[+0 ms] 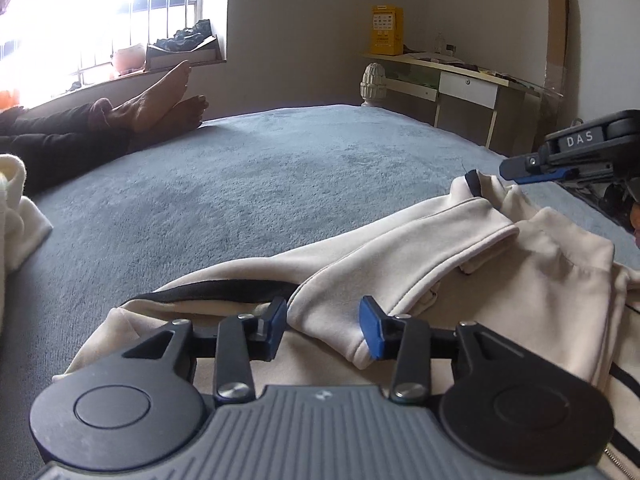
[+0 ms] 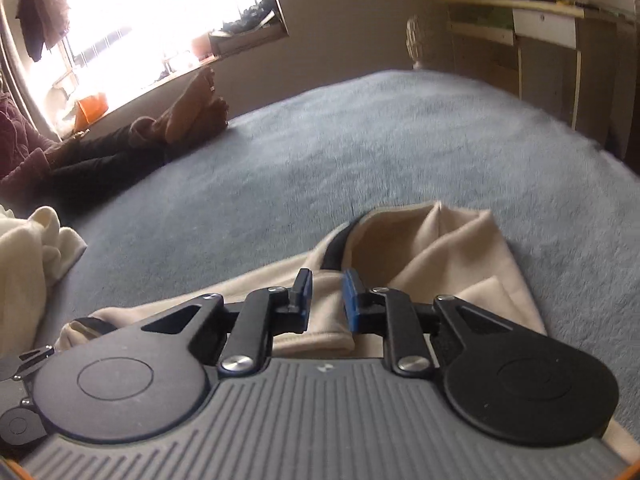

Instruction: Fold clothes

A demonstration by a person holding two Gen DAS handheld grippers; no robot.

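A grey-blue plush bed (image 1: 248, 184) carries a cream garment (image 1: 400, 248), white clothes (image 1: 24, 216) and a person's outstretched legs (image 1: 80, 136).

The cream jacket (image 1: 440, 240) runs off the lower right edge of the left wrist view, its near part hidden behind the gripper body. A second pale garment (image 1: 16, 216) is cut by the left edge. The right wrist view is motion-blurred, so the desk (image 2: 540, 20) clutter is unreadable.
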